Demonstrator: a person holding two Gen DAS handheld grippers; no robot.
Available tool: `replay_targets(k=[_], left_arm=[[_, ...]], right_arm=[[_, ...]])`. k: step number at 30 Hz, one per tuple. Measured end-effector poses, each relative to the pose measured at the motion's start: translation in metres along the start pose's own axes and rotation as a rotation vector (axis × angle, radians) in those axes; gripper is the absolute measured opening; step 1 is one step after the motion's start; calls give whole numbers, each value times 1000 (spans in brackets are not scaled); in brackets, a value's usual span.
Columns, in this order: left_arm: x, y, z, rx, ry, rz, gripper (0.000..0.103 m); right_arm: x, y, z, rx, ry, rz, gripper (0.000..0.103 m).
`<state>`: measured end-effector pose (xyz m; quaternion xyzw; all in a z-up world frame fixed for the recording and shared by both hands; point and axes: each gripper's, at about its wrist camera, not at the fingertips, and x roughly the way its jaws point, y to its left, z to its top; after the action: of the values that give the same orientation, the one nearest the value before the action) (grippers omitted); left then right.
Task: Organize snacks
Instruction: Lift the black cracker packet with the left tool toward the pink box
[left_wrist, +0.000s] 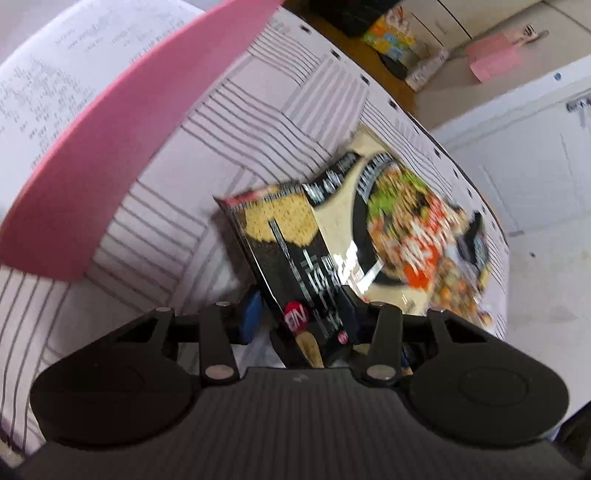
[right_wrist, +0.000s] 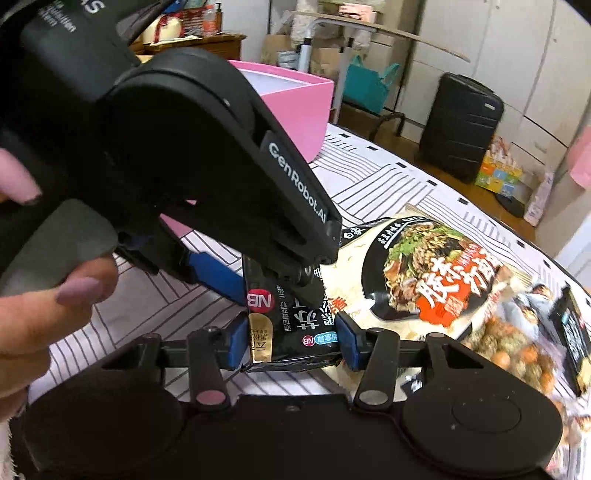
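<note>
Left wrist view: left gripper (left_wrist: 308, 314), jaws clamped on glossy black foil snack packet (left_wrist: 291, 254), centre frame, above striped worktop (left_wrist: 258, 110); cream noodle packet (left_wrist: 402, 229) beside; pink box (left_wrist: 122, 122) upper left. Right wrist view: right gripper (right_wrist: 291, 343), jaws apart around packet's lower edge (right_wrist: 291, 325); "NB", "GenRobot.AI" legible. Likely light, crinkly, slippery; grip sealed edge.
</note>
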<state>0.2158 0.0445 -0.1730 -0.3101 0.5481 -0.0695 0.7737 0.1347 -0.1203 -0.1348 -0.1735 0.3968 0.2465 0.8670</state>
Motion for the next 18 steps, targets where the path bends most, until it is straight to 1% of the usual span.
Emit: replay_targets(k=[2,6,9,13,18], left_arm=[[-7,-4,-7,27,14,0,43],[-21,-12,-20,79,6,16,43],[-33,-14,-26,106,14,3,42],[-47,-14,-37,137,42,-10,40],[-74,-15,-52,197,33,-8,40]], right_arm=[[-7,5,-1,15,-3,-2,55],[-23,14,-5,56,-11,-15,55],[-39,19,-11,102,-29,-31,55],[-59,26,-20,177,-41,-27,55],[-79,40,-21,173,-46,-30,55]])
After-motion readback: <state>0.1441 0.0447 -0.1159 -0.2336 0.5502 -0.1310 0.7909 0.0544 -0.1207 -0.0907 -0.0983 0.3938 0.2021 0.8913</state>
